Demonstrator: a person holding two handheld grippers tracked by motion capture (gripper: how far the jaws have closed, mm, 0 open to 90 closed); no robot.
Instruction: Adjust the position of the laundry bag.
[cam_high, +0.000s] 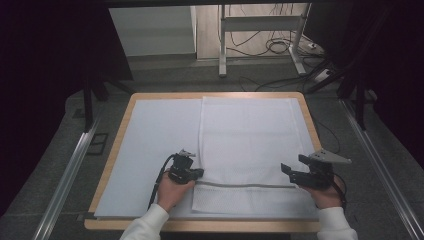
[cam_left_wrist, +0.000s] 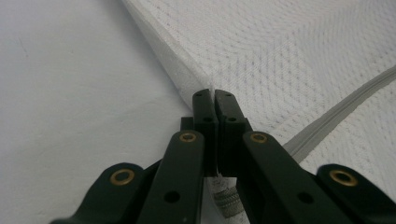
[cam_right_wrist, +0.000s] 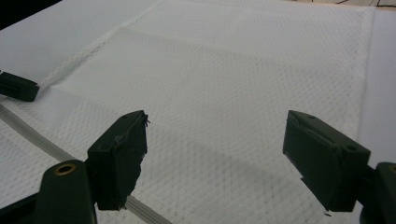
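While spread flat over the right half of the table, white waffle-weave towel with a grey band crossing near its front edge, front strip lying toward the person. Resting on a pale sheet that covers the wooden top.

At the towel's left edge, just where the band begins: left hand low on the table, sleeve coming in from the bottom, wrist turned inward so that the left gripper points rightward at the cloth. Jaws pressed together, seen close in the left gripper view, pinching a thin fold of the towel's edge between the tips. No earlier picture to compare.

Near the towel's right edge, at about the same depth: right hand held a little above the cloth, right gripper pointing leftward across the towel. Jaws standing wide apart in the right gripper view, nothing between them, bare weave visible through the gap, pads clear of the fabric. Grey three-cornered plate on top of that gripper.
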